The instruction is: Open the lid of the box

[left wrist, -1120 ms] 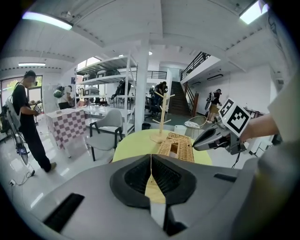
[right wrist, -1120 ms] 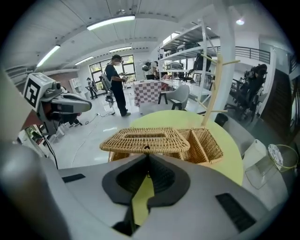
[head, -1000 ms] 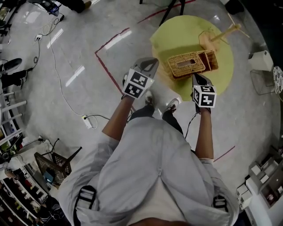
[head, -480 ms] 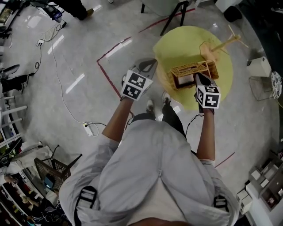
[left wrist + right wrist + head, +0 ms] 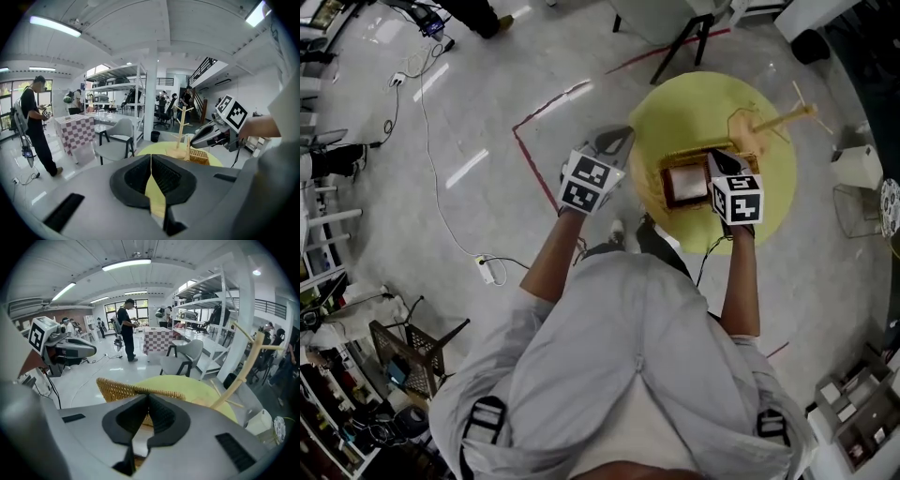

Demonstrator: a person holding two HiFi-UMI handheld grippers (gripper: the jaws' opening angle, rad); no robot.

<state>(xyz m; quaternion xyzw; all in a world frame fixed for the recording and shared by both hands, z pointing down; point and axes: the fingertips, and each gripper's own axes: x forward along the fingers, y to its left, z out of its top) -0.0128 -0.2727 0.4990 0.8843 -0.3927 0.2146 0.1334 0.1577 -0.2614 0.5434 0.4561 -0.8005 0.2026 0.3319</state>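
Box (image 5: 686,186): wicker, on round yellow table (image 5: 694,103), toward its near side | lid (image 5: 117,389): raised, its rim clamped in right gripper (image 5: 148,399) fingers | left gripper (image 5: 151,158): just beside table's left edge, fingers together, empty.

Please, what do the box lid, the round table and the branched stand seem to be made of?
Lid: apparently woven wicker or rattan, tan and matte; the open weave shows.
Table: smooth pale yellow top, likely painted or laminated; what lies underneath is unclear.
Stand: seemingly light bare wood, judging by its pale slim round rods.
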